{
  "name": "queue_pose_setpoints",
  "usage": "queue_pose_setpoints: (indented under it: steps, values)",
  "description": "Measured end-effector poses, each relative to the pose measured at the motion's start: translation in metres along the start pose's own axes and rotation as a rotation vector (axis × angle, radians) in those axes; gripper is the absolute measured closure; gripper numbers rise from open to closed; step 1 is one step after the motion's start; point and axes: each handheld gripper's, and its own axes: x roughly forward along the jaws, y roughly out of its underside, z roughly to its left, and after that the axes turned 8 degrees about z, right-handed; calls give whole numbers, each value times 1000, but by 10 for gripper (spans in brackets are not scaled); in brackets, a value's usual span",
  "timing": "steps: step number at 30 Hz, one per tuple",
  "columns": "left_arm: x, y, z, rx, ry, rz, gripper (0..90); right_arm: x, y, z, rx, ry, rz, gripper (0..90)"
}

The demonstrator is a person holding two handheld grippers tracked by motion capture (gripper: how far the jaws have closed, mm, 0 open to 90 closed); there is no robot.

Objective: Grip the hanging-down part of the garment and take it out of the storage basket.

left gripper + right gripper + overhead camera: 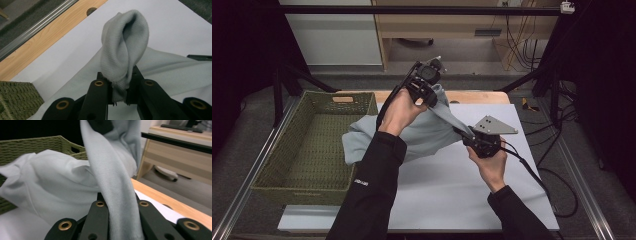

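A pale grey-blue garment (422, 132) hangs between my two grippers above the white table sheet (452, 185). My left gripper (426, 95) is raised at the far middle and is shut on a ribbed edge of the garment (123, 50), which loops up past the jaws. My right gripper (469, 136), lower and to the right, is shut on a stretched band of the garment (115, 195) that runs up to the left gripper. The bulk of the garment (50, 185) sags left over the basket's rim.
A green woven basket (287, 150) stands at the left of the table, with the garment draped over its right wall. A wooden table edge (472, 96) runs behind the sheet. Cables (537, 175) trail off to the right.
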Motion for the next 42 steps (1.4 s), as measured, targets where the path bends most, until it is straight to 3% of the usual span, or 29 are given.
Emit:
queue_pose_setpoints:
  steps: [3,6,10,16,25,32,42]
  values:
    - [1,0,-1,1,2,4,811,-2,0,-1,-3,17,4,864]
    - [2,-1,-3,5,7,4,811,-5,-1,-3,4,67,0,863]
    - [0,-3,-7,19,20,1,811,-9,-3,-8,33,92,-12,862]
    - [0,-4,-12,29,22,-1,810,-15,-2,-10,37,130,-27,859]
    - [0,-8,-18,44,38,-15,810,-22,0,-15,57,150,-35,858]
    - [-2,-13,-25,62,39,-15,810,-33,-2,-18,37,166,-41,858]
    - [0,-11,-22,59,43,-13,810,-33,-2,-20,41,205,-38,850]
